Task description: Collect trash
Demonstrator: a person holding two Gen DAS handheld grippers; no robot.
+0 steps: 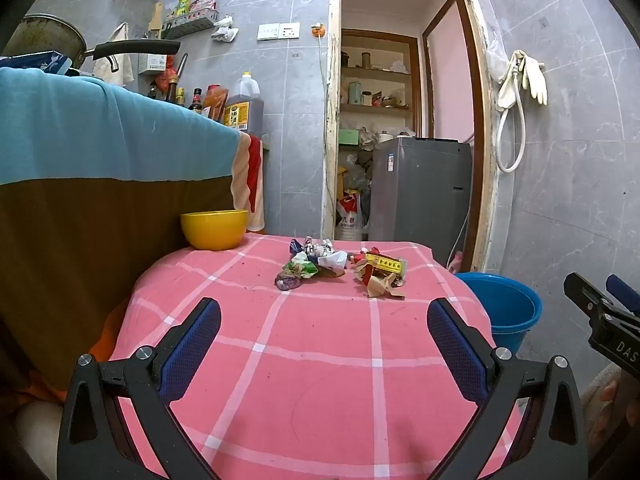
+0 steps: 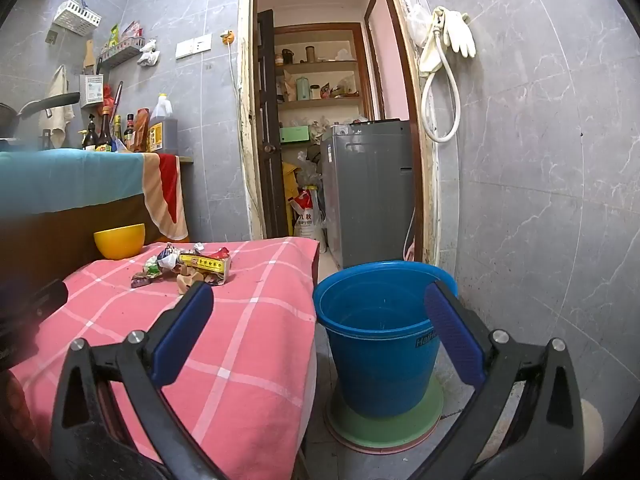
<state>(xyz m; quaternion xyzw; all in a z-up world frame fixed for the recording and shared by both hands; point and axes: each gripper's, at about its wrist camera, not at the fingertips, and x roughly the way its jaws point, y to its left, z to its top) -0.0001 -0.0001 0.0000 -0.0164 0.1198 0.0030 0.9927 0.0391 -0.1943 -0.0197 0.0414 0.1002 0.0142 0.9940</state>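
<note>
Crumpled wrappers lie on a pink checked tablecloth (image 1: pixel 320 360): a green, white and purple clump (image 1: pixel 314 262) and a tan and yellow crushed packet (image 1: pixel 380 272), the packet (image 2: pixel 204 270) also in the right wrist view. My left gripper (image 1: pixel 324 316) hovers over the near part of the table, open and empty, short of the trash. A blue bucket (image 2: pixel 380 332) stands on the floor right of the table. My right gripper (image 2: pixel 318 304) is open and empty, spanning the table edge and the bucket.
A yellow bowl (image 1: pixel 214 229) sits at the table's far left corner against a cloth-draped counter (image 1: pixel 100 140) holding bottles and a pan. Beyond is a doorway with a grey appliance (image 1: pixel 420 188). The bucket rests on a green disc (image 2: pixel 384 420). Grey tiled wall at right.
</note>
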